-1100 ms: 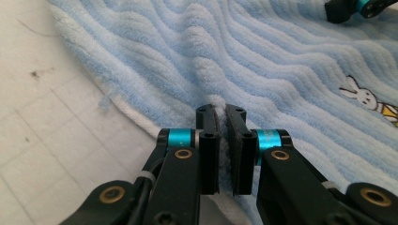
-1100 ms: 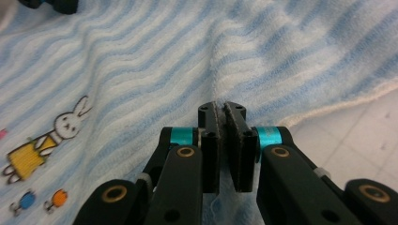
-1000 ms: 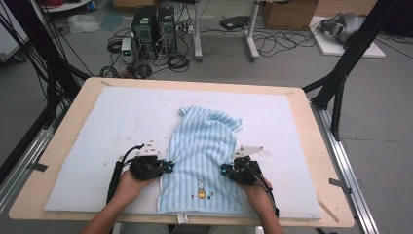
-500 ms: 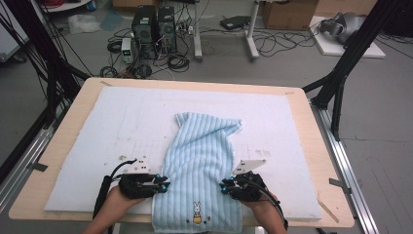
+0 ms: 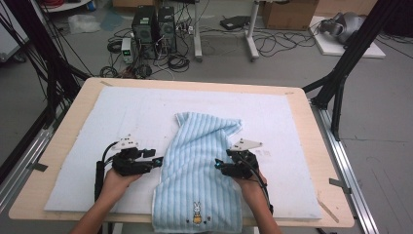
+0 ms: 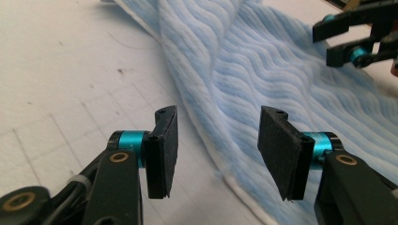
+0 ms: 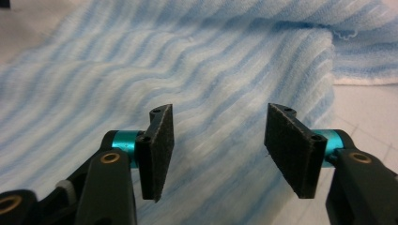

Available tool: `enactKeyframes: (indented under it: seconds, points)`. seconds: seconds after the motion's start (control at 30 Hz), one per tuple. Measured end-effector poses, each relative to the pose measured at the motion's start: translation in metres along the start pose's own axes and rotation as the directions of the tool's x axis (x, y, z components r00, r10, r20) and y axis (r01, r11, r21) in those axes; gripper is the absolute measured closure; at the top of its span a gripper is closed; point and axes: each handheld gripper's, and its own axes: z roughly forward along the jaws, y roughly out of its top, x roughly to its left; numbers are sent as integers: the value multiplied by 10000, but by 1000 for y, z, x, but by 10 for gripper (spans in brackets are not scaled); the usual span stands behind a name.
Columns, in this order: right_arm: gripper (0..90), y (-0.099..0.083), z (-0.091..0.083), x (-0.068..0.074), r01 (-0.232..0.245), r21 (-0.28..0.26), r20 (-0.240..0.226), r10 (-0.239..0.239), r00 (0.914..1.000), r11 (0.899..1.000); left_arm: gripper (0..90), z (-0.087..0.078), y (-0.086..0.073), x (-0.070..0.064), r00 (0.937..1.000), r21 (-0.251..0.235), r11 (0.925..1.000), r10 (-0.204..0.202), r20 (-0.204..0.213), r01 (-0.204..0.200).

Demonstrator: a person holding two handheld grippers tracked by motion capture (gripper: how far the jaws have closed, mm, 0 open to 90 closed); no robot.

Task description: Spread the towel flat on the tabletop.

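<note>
A light blue striped towel (image 5: 199, 161) lies lengthwise on the white mat (image 5: 122, 117). Its near end, with a small bunny print (image 5: 196, 219), hangs over the table's front edge. My left gripper (image 5: 158, 161) sits at the towel's left edge. It is open, and the white hem (image 6: 211, 154) runs between its jaws (image 6: 216, 150). My right gripper (image 5: 218, 165) rests at the towel's right side, open over a raised fold (image 7: 263, 70), with nothing pinched (image 7: 218, 150). The right gripper also appears far off in the left gripper view (image 6: 356, 42).
The mat covers most of a wooden table (image 5: 61, 146). Bare mat lies to the left and right of the towel. Beyond the table's far edge are computer towers (image 5: 153, 24), cables on the floor and black frame legs (image 5: 341, 87).
Both grippers dragged the towel toward the front edge, so its bunny end now hangs lower. They then moved forward again and stand open at the towel's sides.
</note>
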Motion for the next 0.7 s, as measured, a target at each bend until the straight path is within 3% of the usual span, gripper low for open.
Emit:
enactKeyframes:
  seconds: [0.1,0.17,0.2,0.3,0.43,0.53,0.63,0.7]
  points:
    - [592,-1,10,-4,-159,622,-206,172,9996,9979,483,2,3,4,9999,-57,10000,63,-161,-64]
    - [759,-2,10,-4,83,630,-89,-77,9999,9980,483,3,5,6,9997,-116,9998,146,-190,-148]
    - [843,-1,9,-5,28,688,-425,1,9991,9976,482,5,7,6,9996,-179,9997,159,-237,-163]
    - [859,-2,5,-3,292,993,-960,-197,9952,9946,482,8,13,9,9997,-269,9995,189,-142,-193]
    - [859,-10,-6,1,601,1189,-1991,-355,9793,9911,480,10,16,13,9996,-299,9995,73,-277,-81]
    - [858,-15,-13,1,725,1409,-2800,-305,9595,9874,482,12,14,18,9990,-40,9997,-241,-389,240]
    - [838,-20,-19,3,1133,1525,-3611,-513,9311,9818,490,13,15,17,9992,-132,9995,-288,-276,284]
    - [786,-20,-22,2,1096,1394,-3629,-523,9304,9841,495,14,15,14,9996,-215,9994,-283,-85,281]
